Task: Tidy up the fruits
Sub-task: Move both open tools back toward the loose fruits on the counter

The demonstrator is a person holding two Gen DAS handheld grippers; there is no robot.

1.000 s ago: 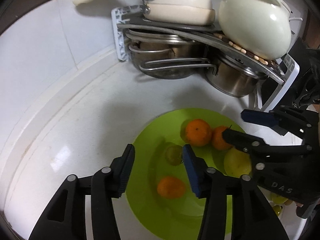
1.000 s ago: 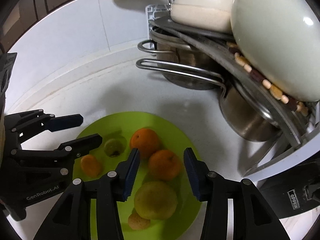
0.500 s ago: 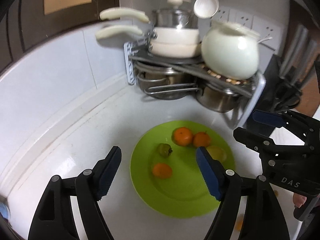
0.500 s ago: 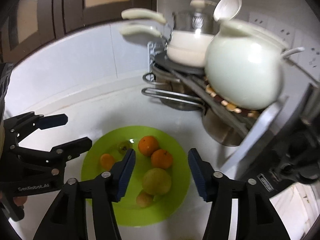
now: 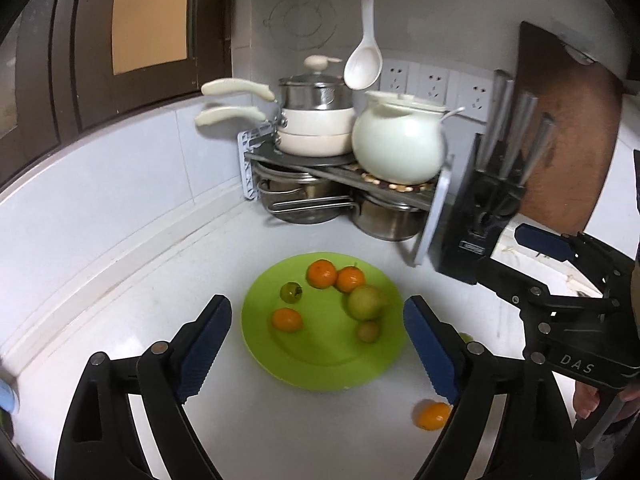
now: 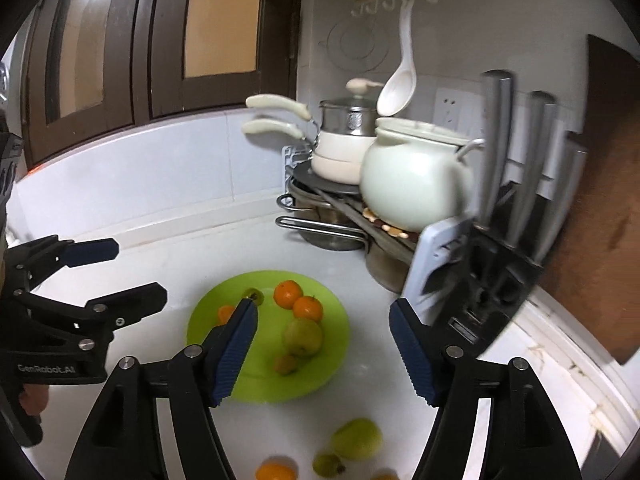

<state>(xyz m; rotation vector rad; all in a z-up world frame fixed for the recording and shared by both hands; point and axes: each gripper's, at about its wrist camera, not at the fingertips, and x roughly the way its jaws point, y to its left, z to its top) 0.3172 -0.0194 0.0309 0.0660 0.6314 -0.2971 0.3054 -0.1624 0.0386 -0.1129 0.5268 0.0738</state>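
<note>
White counter (image 5: 132,280) runs into a tiled corner, and on it sits a green plate (image 5: 320,368) with six fruits. Two oranges (image 5: 322,273) touch each other at the far side of the plate, a small green fruit (image 5: 291,291) lies to their left, and another orange (image 5: 287,319) sits alone nearer on the left. A big yellow-green fruit (image 5: 365,302) rests on the right of the plate, with a small brownish one (image 5: 368,331) just beside it on the near side. More fruit lies off the plate on the near right: an orange (image 6: 275,472), a pear-like green fruit (image 6: 356,438) and a little green one (image 6: 328,464). The left gripper (image 5: 318,356) hangs above the near edge of the plate with its jaws opening wide and nothing between them. The right gripper (image 6: 323,350) hovers over the near right part of the plate, its jaws opening too, and it holds nothing. Neither one touches any fruit. Far in the corner stands a rack (image 5: 344,178) with steel pots under it, cream pans (image 5: 316,130) and a round white pot (image 5: 400,144) on top. A white spoon (image 5: 364,64) hangs on the wall above. To the right are a black knife block (image 5: 476,216) and a brown cutting board (image 5: 568,132).
</note>
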